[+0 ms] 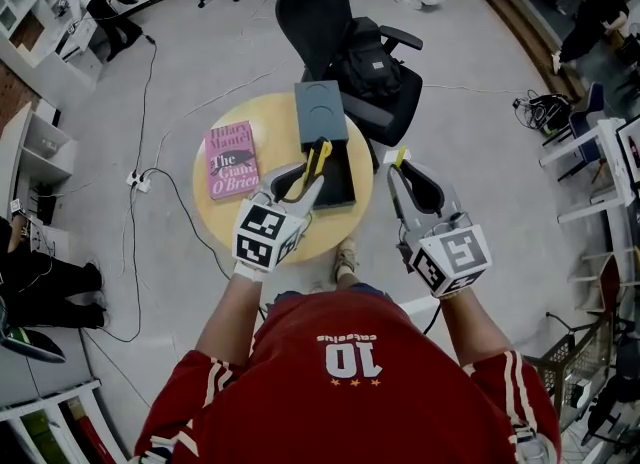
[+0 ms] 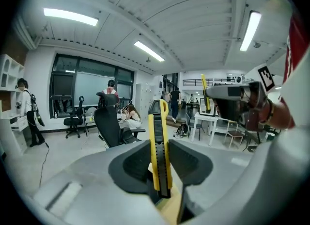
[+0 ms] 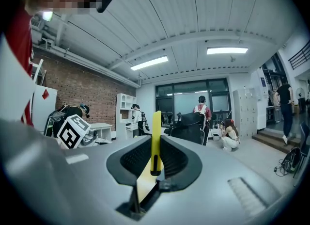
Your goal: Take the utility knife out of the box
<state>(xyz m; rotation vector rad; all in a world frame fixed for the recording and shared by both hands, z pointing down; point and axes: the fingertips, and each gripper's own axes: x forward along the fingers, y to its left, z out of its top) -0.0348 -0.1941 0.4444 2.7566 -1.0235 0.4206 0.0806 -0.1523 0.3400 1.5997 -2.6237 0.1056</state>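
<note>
In the head view my left gripper (image 1: pixel 303 180) is shut on a yellow and black utility knife (image 1: pixel 318 157), held over the open dark box (image 1: pixel 338 190) on the round wooden table (image 1: pixel 215 214). The box's grey lid (image 1: pixel 322 112) lies at its far end. In the left gripper view the knife (image 2: pixel 156 141) stands upright between the pads of that gripper (image 2: pixel 160 157). My right gripper (image 1: pixel 408 168) is just off the table's right edge, shut on a thin yellow piece (image 1: pixel 400 157). The right gripper view shows this piece (image 3: pixel 156 136) pinched edge-on in that gripper (image 3: pixel 155 165).
A pink book (image 1: pixel 231 159) lies on the left of the table. A black office chair (image 1: pixel 330 12) with a backpack (image 1: pixel 372 64) on its seat stands just behind the table. A cable and power strip (image 1: pixel 138 180) run across the floor at left. White desks (image 1: pixel 590 167) stand at right.
</note>
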